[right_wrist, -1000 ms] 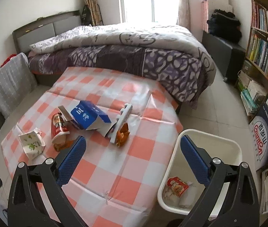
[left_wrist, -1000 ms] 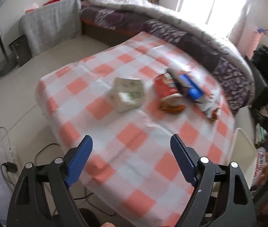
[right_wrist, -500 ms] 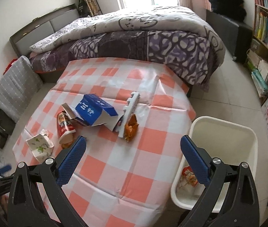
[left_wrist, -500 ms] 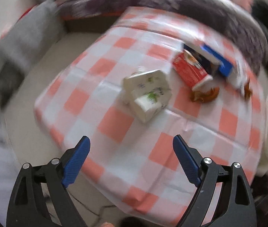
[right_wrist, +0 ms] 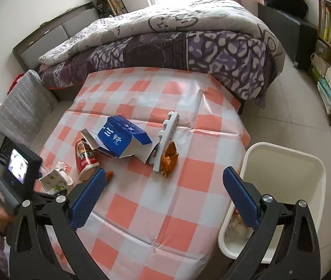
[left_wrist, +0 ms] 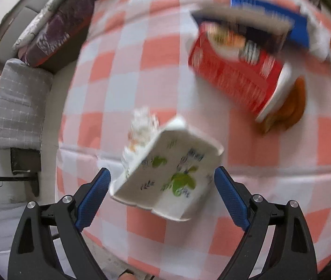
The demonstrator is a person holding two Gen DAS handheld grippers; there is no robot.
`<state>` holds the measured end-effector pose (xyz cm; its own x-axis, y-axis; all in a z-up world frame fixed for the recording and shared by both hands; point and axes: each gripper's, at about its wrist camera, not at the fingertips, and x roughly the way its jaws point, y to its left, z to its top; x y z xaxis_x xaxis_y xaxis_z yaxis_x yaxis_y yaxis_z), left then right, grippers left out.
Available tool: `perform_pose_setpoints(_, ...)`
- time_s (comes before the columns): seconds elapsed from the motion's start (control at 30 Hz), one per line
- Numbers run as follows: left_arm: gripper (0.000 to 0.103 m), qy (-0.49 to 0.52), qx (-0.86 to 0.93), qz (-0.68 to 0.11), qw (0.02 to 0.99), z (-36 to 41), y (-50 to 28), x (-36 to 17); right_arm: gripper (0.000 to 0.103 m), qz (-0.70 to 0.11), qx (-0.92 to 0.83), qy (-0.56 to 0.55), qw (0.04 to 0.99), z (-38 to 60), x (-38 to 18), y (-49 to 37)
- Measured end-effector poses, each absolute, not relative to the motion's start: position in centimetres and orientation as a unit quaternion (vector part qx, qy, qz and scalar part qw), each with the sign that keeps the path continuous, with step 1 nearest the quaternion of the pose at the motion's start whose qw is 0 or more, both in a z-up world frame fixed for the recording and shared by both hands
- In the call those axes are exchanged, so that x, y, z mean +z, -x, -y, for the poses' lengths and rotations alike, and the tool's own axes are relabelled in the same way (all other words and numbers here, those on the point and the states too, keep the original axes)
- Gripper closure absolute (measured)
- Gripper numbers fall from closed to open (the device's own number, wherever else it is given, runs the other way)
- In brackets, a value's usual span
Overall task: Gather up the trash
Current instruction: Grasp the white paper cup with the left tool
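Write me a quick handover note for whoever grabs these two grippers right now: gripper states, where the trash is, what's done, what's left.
Left gripper: open, astride the white leaf-print carton, pads not pressing it.
Right gripper: open, empty, above the checkered table.
On the table: red cup, blue box, white foam strip, orange wrapper, crumpled tissue.
Done: some wrappers lie in the white bin beside the table.
Left: grip the carton, bin it, then the rest.
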<state>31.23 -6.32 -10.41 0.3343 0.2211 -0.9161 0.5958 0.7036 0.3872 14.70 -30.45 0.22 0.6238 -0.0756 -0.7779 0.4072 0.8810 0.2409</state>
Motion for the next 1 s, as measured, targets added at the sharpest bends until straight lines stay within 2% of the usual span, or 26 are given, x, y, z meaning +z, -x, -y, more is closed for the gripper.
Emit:
perform_pose_setpoints(0.07, 0.024, -0.352, -0.131, -0.562, 0.737, 5.4, -30.3, -10.7, 0.007, -0.414, -0.136, -0.203, 0.877, 30.5, 0.0, -14.8)
perform_pose_setpoints(0.1, 0.031, -0.328, -0.133, -0.56, 0.749, 4.5, -29.8, -10.3, 0.007, -0.416, -0.135, -0.204, 0.876, 30.5, -0.1, -14.8)
perform_pose_setpoints(0.2, 0.082, -0.238, -0.128, -0.565, 0.78, 1.9, -28.9, -8.4, 0.007, -0.423, -0.132, -0.211, 0.871, 30.4, -0.5, -14.9)
perform_pose_setpoints(0.23, 0.082, -0.185, -0.133, -0.571, 0.789, 0.4, -28.4, -7.7, 0.007, -0.425, -0.131, -0.212, 0.87, 30.3, -0.6, -14.9)
perform_pose_setpoints(0.3, 0.082, -0.153, -0.139, -0.58, 0.788, -0.9, -27.0, -7.6, 0.007, -0.428, -0.13, -0.21, 0.869, 30.0, -0.9, -15.0)
perform_pose_setpoints(0.37, 0.082, -0.135, -0.154, -0.594, 0.778, -1.4, -25.5, -7.8, 0.007, -0.432, -0.132, -0.208, 0.868, 29.6, -1.2, -15.0)
perform_pose_setpoints(0.47, 0.074, -0.093, -0.194, -0.608, 0.764, -1.6, -23.3, -7.5, 0.007, -0.439, -0.13, -0.218, 0.862, 29.3, -1.8, -14.8)
perform_pose_setpoints(0.5, 0.065, -0.088, -0.197, -0.608, 0.764, -1.5, -23.0, -7.3, 0.007, -0.441, -0.128, -0.223, 0.86, 29.3, -2.0, -14.8)
perform_pose_setpoints(0.53, 0.048, -0.089, -0.198, -0.608, 0.764, -1.3, -22.8, -7.1, 0.007, -0.442, -0.126, -0.225, 0.859, 29.3, -2.1, -14.7)
perform_pose_setpoints(0.6, 0.032, -0.122, -0.186, -0.598, 0.77, -0.5, -22.8, -6.8, 0.007, -0.442, -0.125, -0.23, 0.858, 29.4, -2.1, -14.6)
perform_pose_setpoints(0.73, 0.027, -0.144, -0.178, -0.603, 0.764, 0.7, -24.0, -7.6, 0.007, -0.44, -0.129, -0.226, 0.859, 29.7, -2.0, -14.7)
perform_pose_setpoints(1.0, 0.021, -0.124, -0.186, -0.644, 0.732, 2.4, -24.5, -10.5, 0.007, -0.445, -0.116, -0.222, 0.86, 29.1, -1.9, -15.0)
